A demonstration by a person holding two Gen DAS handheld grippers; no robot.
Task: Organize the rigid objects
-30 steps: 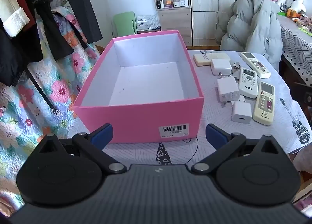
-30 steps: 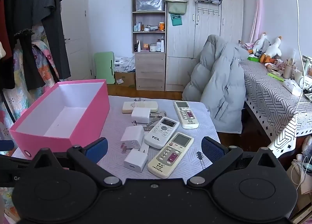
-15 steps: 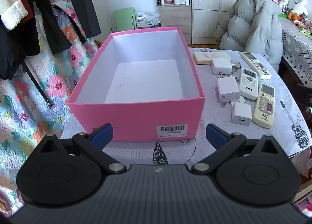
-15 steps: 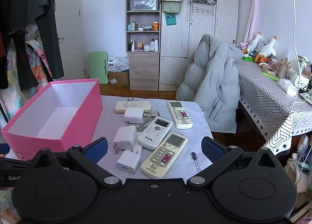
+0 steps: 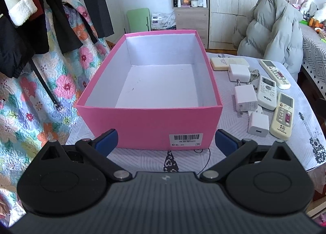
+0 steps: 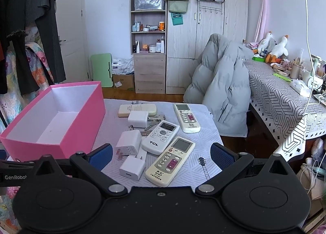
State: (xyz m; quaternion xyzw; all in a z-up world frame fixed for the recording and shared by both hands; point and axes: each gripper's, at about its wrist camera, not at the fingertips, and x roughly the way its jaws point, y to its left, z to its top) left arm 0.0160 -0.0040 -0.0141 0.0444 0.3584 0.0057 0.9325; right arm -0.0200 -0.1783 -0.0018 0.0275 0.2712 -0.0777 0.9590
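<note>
- Ahead of the left gripper (image 5: 165, 140), the pink box (image 5: 150, 130) sits on the worktop (image 5: 142, 160), bare inside; its fingers (image 5: 106, 142) are spread wide and hold nothing.
- Ahead of the right gripper (image 6: 161, 153), also spread wide and empty, lie the yellowish remote (image 6: 170, 161), the TCL remote (image 6: 160, 137) and two white chargers (image 6: 132, 167); the remaining items lie beyond them.
- Judging by this, sorting has not begun; the next move calls for closing on the nearest remote or charger.
- Only the left view shows the box's barcode label (image 5: 185, 139); only the right shows the patterned table (image 6: 281, 101).
</note>
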